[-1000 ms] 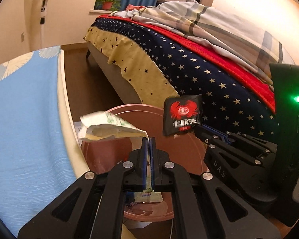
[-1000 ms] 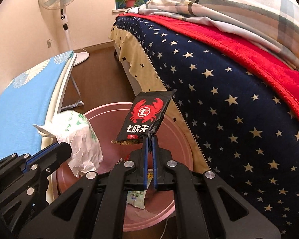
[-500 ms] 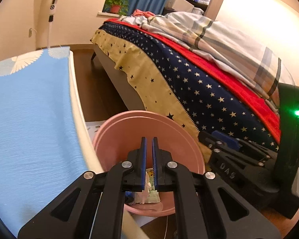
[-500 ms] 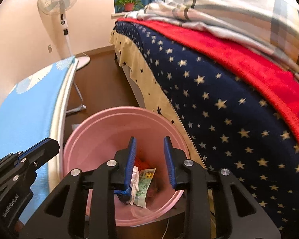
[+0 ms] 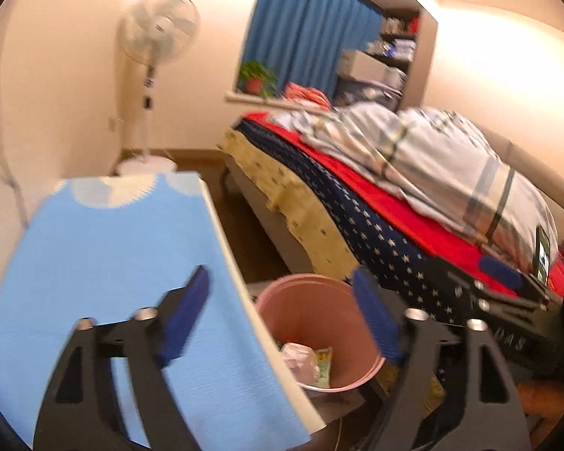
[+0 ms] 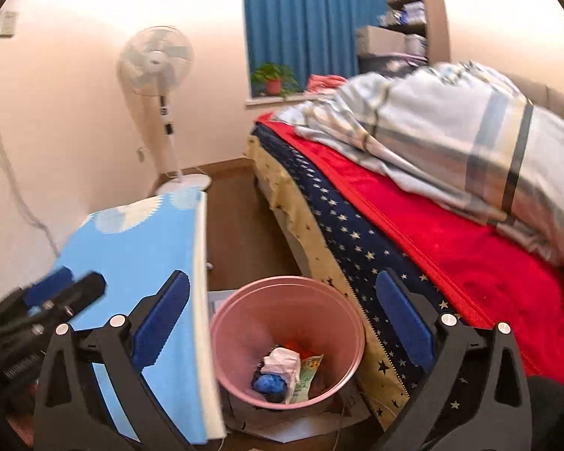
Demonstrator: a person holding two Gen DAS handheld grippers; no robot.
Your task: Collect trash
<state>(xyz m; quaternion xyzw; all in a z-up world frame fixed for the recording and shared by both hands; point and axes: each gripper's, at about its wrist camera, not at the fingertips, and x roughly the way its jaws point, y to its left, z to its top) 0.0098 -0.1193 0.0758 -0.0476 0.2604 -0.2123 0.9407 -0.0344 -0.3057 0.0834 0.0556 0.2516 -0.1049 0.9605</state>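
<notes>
A: Jaws first. Left gripper (image 5: 280, 315)?
B: Spread wide, nothing between the blue pads, and they have just been opening. Picture is blurred.
A: Right gripper (image 6: 282, 315)?
B: Same: jaws wide apart, empty, just been opening too.
A: Trash?
B: In the pink bin (image 6: 244, 323) on the floor, below and between the right fingers. Crumpled white paper (image 6: 282, 362), a green-printed wrapper (image 6: 307, 374) beside it, a blue lump (image 6: 270, 384) in front, something orange behind. Left view shows the same bin (image 5: 312, 312) with pale trash at the bottom.
A: Around it?
B: Bin sits between the blue-covered board (image 6: 139, 248) and the bed (image 6: 357, 248) with its star-print blanket, red blanket and plaid quilt (image 6: 451, 131). Standing fan (image 6: 156, 64) by the wall, blue curtain (image 6: 300, 26) and a potted plant (image 6: 274, 79) on the sill behind.
</notes>
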